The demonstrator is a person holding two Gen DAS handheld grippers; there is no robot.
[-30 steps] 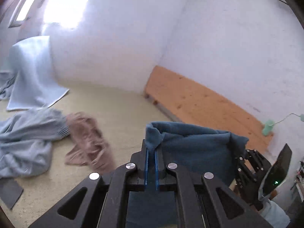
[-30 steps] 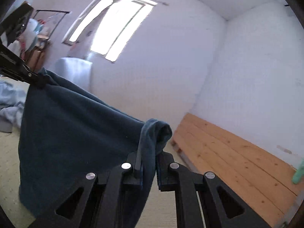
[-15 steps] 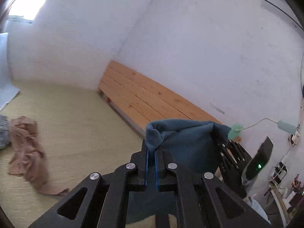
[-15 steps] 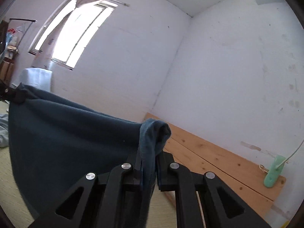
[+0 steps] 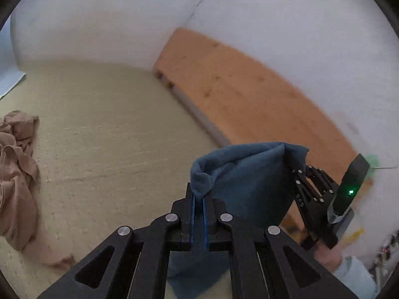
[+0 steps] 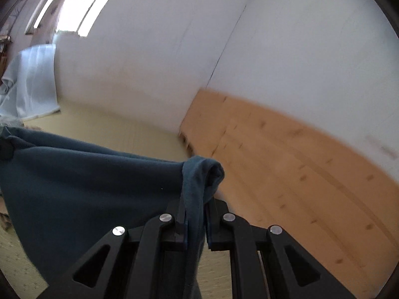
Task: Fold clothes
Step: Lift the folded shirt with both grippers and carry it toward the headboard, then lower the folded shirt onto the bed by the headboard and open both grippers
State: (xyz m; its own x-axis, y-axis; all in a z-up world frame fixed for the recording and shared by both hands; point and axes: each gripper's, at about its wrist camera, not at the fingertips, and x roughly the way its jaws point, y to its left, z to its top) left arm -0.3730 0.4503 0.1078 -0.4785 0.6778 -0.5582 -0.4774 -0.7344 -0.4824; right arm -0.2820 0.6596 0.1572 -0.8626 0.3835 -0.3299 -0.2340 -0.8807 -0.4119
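1. Left tongs: my jaws are clamped on a bunched corner of the blue garment, at lower centre of the left wrist view.
2. Right tongs: jaws closed on another gathered corner of the same garment, which is stretched between my two tools and hangs clear of the beige floor.
3. Garment's lower edge is cut off by the tool bodies at the bottom of both views; its full shape cannot be judged.
4. Wooden platform along the white wall is motion-blurred in both views.
5. Crumpled tan garment lies at the left edge, partly cut off.
6. At lower right of the left wrist view, my hand and a pale sleeve are only partly visible.
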